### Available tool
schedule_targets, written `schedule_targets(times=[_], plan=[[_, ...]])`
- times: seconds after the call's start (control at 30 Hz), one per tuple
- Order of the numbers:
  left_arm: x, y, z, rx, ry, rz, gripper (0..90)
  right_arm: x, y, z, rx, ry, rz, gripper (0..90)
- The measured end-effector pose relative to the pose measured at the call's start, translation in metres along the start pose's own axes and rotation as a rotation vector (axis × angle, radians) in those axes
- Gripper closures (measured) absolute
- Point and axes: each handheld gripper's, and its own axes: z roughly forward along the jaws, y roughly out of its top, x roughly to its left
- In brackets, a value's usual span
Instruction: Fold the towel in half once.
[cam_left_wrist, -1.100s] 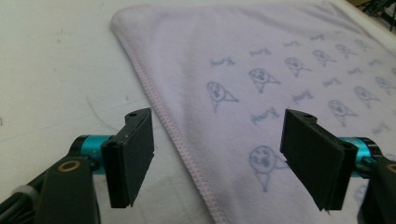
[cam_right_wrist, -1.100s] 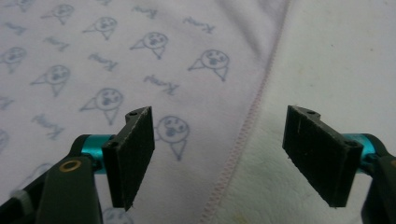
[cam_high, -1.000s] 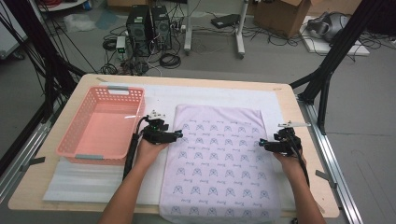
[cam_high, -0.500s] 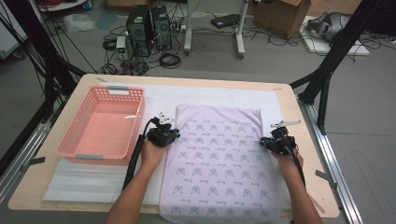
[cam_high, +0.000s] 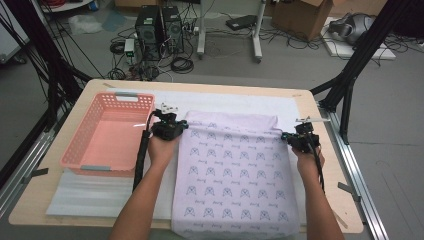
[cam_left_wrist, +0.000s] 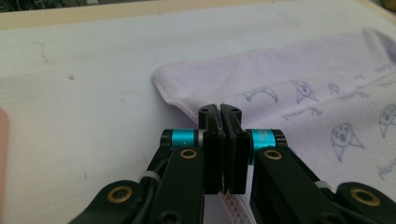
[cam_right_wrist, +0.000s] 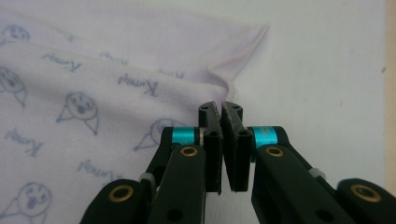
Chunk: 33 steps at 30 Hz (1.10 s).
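A pale lilac towel (cam_high: 235, 175) printed with small blue-grey cartoon faces and script lies flat along the bench's (cam_high: 320, 107) middle, its near end overhanging the near edge. The left tongs (cam_high: 184, 126) pinch its stitched left hem, the right tongs (cam_high: 284, 136) its right hem, both near the puckered far corners.

I see a pale lilac towel (cam_high: 235, 175) printed with rows of small grey-blue animal faces and script. Left of it sits a salmon-pink basket (cam_high: 107, 137) with grey handles. My black grippers carry turquoise bands. A white mat (cam_high: 235, 103) covers the light wooden table (cam_high: 100, 86).
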Motion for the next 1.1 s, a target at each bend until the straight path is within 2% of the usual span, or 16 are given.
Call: schedule_targets(times=[0.07, 0.13, 0.2, 0.3, 0.47, 0.77, 0.9, 1.1], plan=[[0.002, 0.001, -0.003, -0.014, -0.004, -0.012, 87.5, 0.0, 0.007, -0.004, -0.035, 0.016, 0.004, 87.1], [0.003, 0.001, -0.007, -0.012, -0.012, 0.004, 87.4, 0.002, 0.012, -0.008, -0.041, 0.021, -0.008, 87.1], [0.002, 0.003, -0.013, -0.025, -0.025, 0.004, 87.4, 0.003, 0.012, -0.012, -0.051, 0.031, -0.024, 87.0], [-0.001, 0.004, -0.021, -0.042, -0.049, 0.018, 87.4, 0.004, 0.011, -0.018, -0.054, 0.05, -0.023, 86.9], [-0.003, 0.001, -0.033, -0.044, -0.083, 0.021, 87.3, 0.008, 0.009, -0.031, -0.07, 0.078, -0.057, 86.8], [-0.01, -0.018, -0.051, -0.039, -0.141, 0.03, 87.3, 0.009, -0.013, -0.048, -0.077, 0.11, -0.065, 86.7], [-0.014, -0.029, -0.062, -0.052, -0.167, 0.034, 87.3, 0.011, -0.026, -0.056, -0.084, 0.128, -0.074, 86.6], [-0.019, -0.051, -0.08, -0.051, -0.206, 0.045, 87.3, 0.018, -0.048, -0.074, -0.106, 0.158, -0.093, 86.4]])
